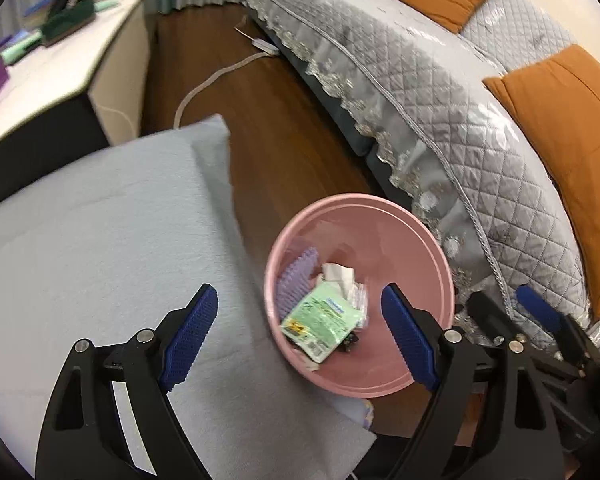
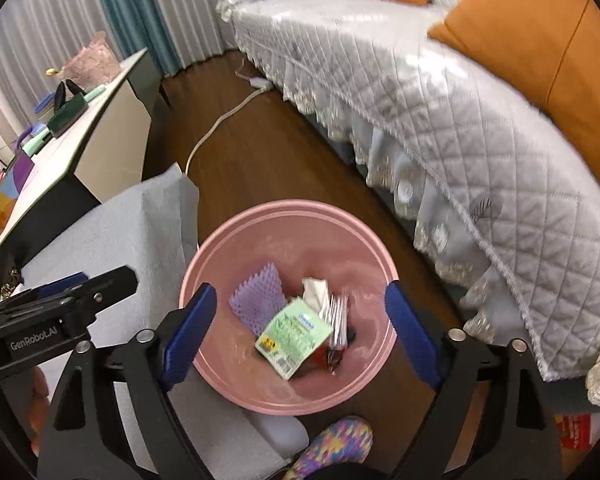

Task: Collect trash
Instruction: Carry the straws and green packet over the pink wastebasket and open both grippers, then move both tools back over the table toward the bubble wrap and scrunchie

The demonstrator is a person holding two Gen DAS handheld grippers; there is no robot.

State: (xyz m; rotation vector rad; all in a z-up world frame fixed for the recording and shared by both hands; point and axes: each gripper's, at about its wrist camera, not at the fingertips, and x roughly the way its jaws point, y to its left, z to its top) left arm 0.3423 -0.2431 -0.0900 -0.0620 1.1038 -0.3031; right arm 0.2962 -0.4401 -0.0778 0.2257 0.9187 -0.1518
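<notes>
A pink bin (image 1: 416, 240) stands on the wooden floor between a grey-covered table and the sofa; it also shows in the right wrist view (image 2: 284, 216). Inside lie a green packet (image 1: 324, 322) (image 2: 294, 336), a purple foam sheet (image 1: 296, 280) (image 2: 256, 298), white crumpled paper (image 1: 338, 274) (image 2: 314, 290) and a clear wrapper (image 2: 338, 320). My left gripper (image 1: 298, 336) is open and empty, above the table edge and the bin's left side. My right gripper (image 2: 300, 332) is open and empty, directly over the bin. The right gripper shows in the left view (image 1: 540, 316), the left one in the right view (image 2: 60, 300).
A grey cloth-covered table (image 1: 100, 260) (image 2: 116, 232) sits left of the bin. A sofa with a quilted grey cover (image 1: 440, 100) (image 2: 480, 140) and orange cushions (image 1: 560, 140) runs along the right. A white cable (image 1: 204, 88) lies on the floor. A cluttered side counter (image 1: 60, 60) stands at left.
</notes>
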